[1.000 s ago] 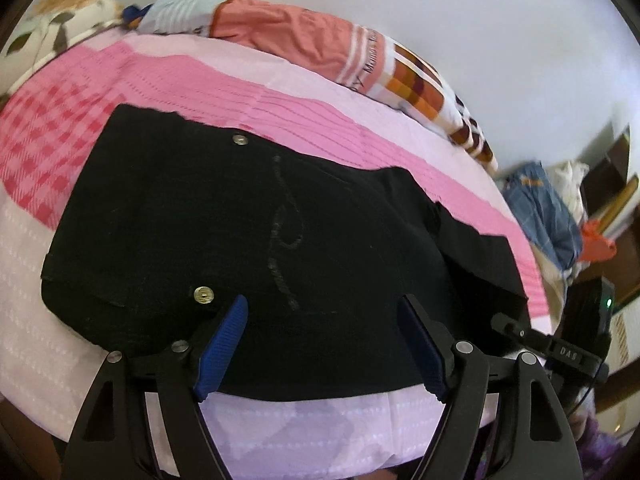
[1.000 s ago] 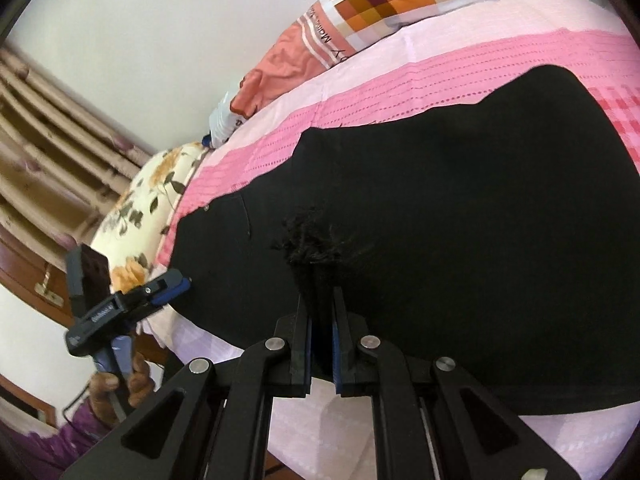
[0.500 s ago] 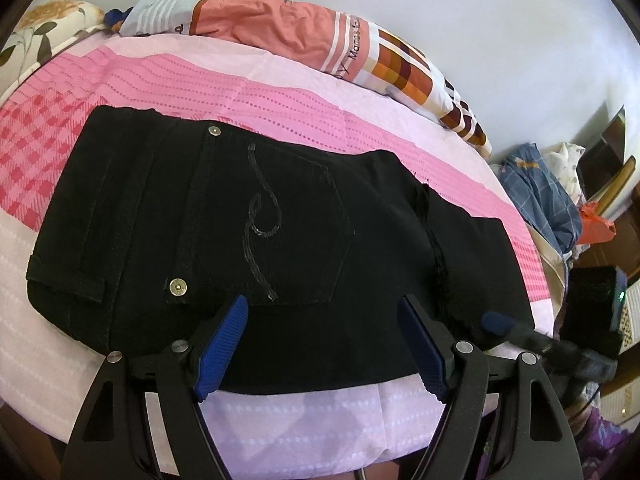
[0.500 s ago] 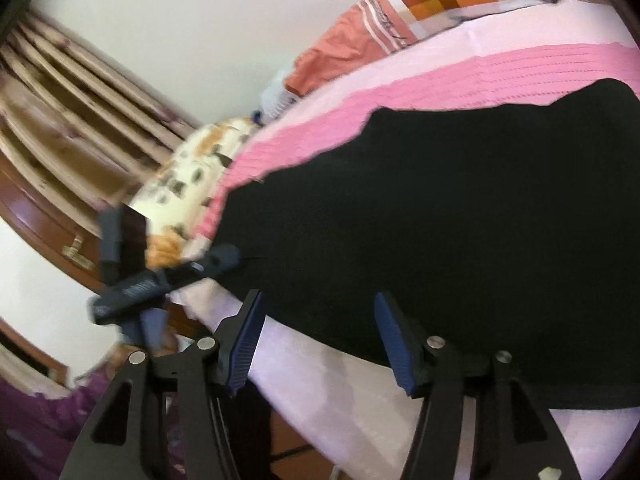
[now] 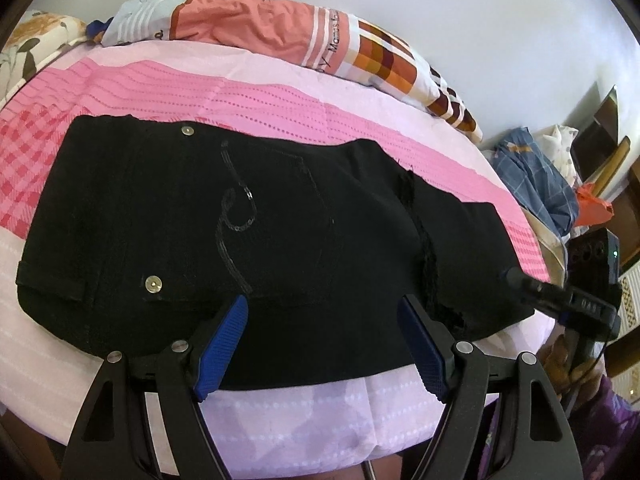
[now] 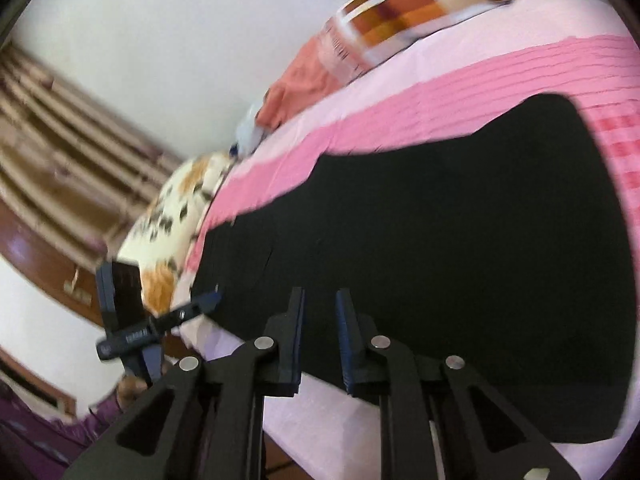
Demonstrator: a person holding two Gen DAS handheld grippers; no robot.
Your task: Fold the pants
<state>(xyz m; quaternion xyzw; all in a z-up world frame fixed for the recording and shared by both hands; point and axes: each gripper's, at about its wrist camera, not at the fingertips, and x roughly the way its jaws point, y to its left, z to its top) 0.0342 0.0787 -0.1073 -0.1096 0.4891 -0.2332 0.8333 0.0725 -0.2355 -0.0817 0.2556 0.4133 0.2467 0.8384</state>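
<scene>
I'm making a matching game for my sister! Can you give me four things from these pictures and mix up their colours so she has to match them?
Things:
1. pants
2. bedsheet
3. pads on the left claw
4. pillow at the head of the bed

Colours:
A. blue
B. white with orange and brown flowers
C. black
D. pink

Right pairs: 1-C, 2-D, 3-A, 4-B
</scene>
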